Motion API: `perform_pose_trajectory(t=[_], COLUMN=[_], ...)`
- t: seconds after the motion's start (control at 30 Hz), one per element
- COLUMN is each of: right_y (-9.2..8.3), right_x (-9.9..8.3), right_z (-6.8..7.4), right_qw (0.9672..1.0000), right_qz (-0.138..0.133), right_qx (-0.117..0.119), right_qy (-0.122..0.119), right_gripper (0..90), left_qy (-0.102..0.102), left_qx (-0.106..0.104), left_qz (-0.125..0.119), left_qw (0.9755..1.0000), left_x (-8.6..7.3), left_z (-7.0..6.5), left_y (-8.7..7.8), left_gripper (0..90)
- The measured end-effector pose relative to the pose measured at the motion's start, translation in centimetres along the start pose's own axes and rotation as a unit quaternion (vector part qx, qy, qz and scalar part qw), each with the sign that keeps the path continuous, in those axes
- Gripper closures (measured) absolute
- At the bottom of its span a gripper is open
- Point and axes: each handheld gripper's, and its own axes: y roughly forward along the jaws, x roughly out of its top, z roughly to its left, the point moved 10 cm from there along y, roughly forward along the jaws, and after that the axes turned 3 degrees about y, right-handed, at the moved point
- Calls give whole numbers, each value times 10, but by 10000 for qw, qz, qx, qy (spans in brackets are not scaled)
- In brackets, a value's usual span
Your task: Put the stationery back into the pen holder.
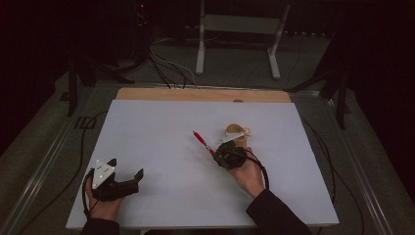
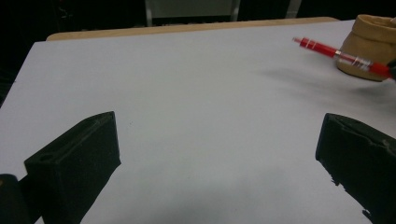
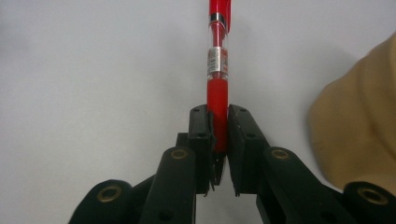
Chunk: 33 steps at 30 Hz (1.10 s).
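Idleness marks the left tool, which sits near the front-left corner of the table with its jaws spread wide and nothing between them; in the left gripper view only bare white surface lies between the two black jaws. Toward the middle, the red pen slants up and away from the person, its rear end pointing left of centre. The right tool has it clamped at the red grip section close to the writing tip, jaws drawn nearly together around the barrel, as the right gripper view shows plainly. Whether the pen's far end touches the surface or hangs just above it, I cannot tell. Just beside it, to the right, stands a small tan pouch-like holder with something pale at its mouth. By my reading the pickup is done; what is left is carrying the pen across and setting it into that holder.
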Motion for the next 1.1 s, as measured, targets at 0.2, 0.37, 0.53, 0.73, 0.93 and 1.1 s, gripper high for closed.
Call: perform_pose_trajectory(t=[0.2,0.37,0.53,0.73,0.93,1.1], right_y=[-18,-36,-49,-62,-78,-87], right_x=[11,20,27,30,32,30], right_z=[-6,-14,-23,-33,-50,-60], right_qw=[9998,9993,9989,9984,9978,9973], right_qz=[-213,-356,-420,-463,-462,-376], right_qx=[-45,-132,-226,-331,-473,-625], right_qy=[38,13,-2,20,54,-13], right_gripper=[811,812,811,812,811,812], left_qy=[-8,0,-1,-6,-10,-8], left_qx=[4,2,8,8,9,7], left_qz=[0,9,19,23,32,34], left_qw=[10000,10000,10000,10000,10000,10000], left_x=[0,0,-1,-1,-2,-2], left_z=[0,0,0,0,0,0], left_y=[0,0,0,0,1,1], left_gripper=[3,3,3,3,3,3])
